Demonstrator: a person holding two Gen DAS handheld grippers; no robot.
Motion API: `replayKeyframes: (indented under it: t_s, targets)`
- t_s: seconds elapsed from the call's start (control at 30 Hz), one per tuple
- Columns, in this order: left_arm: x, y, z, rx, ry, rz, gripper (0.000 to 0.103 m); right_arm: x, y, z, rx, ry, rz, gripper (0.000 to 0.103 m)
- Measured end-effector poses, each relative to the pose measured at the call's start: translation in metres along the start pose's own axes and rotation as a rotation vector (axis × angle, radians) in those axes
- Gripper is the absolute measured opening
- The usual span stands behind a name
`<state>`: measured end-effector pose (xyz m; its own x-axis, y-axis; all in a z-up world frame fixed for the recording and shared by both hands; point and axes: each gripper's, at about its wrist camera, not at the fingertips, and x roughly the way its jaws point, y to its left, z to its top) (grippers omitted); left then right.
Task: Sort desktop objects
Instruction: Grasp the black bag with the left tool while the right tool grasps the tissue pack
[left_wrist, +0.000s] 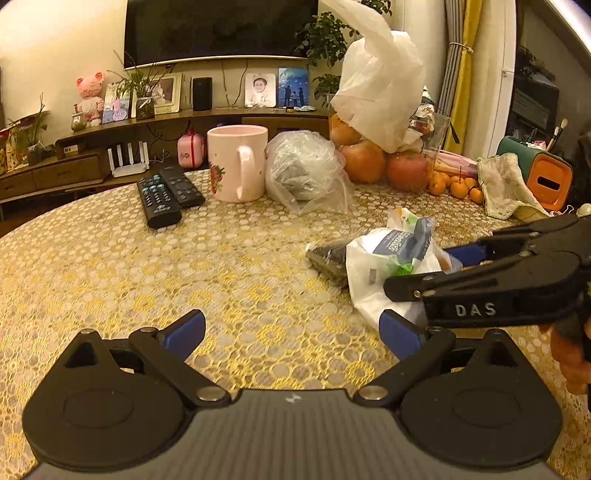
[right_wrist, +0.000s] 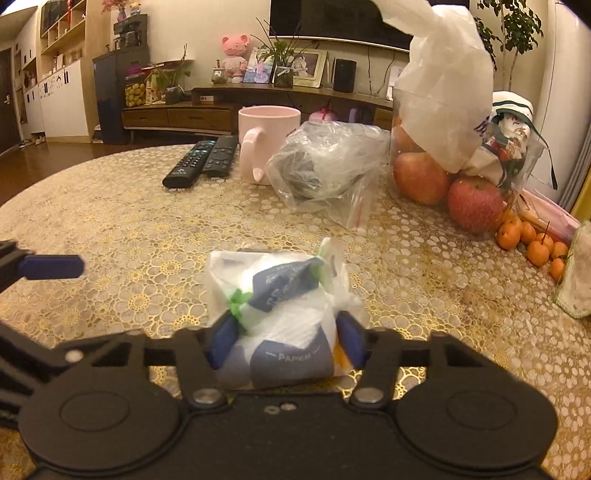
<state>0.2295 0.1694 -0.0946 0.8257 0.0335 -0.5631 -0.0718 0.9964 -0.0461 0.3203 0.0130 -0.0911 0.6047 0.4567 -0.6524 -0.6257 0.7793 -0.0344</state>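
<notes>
A white and grey-blue tissue pack (right_wrist: 280, 314) lies on the gold lace tablecloth (right_wrist: 110, 229). My right gripper (right_wrist: 286, 341) is shut on the tissue pack, its blue pads pressed on both sides. In the left wrist view the pack (left_wrist: 391, 266) sits at the right with the right gripper (left_wrist: 436, 269) on it, and a dark flat object (left_wrist: 327, 258) lies partly under it. My left gripper (left_wrist: 291, 330) is open and empty, low over the cloth to the left of the pack. One of its fingers (right_wrist: 51, 266) shows at the right wrist view's left edge.
Two black remotes (left_wrist: 166, 194), a pink mug (left_wrist: 238, 166), a clear plastic bag (left_wrist: 306, 173) holding something dark, apples (left_wrist: 364, 162) under a white bag (left_wrist: 384, 88), small oranges (left_wrist: 458, 186), a cloth (left_wrist: 506, 186) and an orange-green box (left_wrist: 543, 173) stand at the back.
</notes>
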Motion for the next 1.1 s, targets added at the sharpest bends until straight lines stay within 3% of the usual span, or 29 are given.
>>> replayKeyframes:
  t_s: [0.03,0.2,0.47,0.73,0.83,1.0,1.03,1.1]
  targets:
    - [0.001,-0.003,0.002,0.008,-0.003,-0.001,0.101,-0.003,-0.002,0.000,0.004,-0.001,0.004,0.044]
    - [0.009,-0.014,0.012,0.036,-0.018,-0.011,0.101,-0.020,-0.016,0.001,0.025,-0.035,-0.017,0.034]
    - [0.046,-0.032,0.029,0.046,-0.011,-0.023,0.101,-0.029,-0.052,-0.002,0.055,-0.022,-0.085,0.033]
    - [0.086,-0.043,0.039,0.009,0.031,-0.010,0.099,-0.025,-0.070,-0.012,0.072,0.013,-0.094,0.033]
    - [0.092,-0.041,0.038,-0.017,0.045,-0.023,0.093,-0.024,-0.073,-0.014,0.083,0.018,-0.090,0.033]
    - [0.098,-0.040,0.041,-0.034,0.060,0.009,0.061,-0.024,-0.074,-0.015,0.091,0.021,-0.088,0.033]
    - [0.098,-0.039,0.042,-0.041,0.061,0.007,0.050,-0.024,-0.074,-0.015,0.093,0.021,-0.088,0.033]
    - [0.096,-0.040,0.043,-0.046,0.064,0.012,0.042,-0.025,-0.074,-0.015,0.102,0.023,-0.087,0.033]
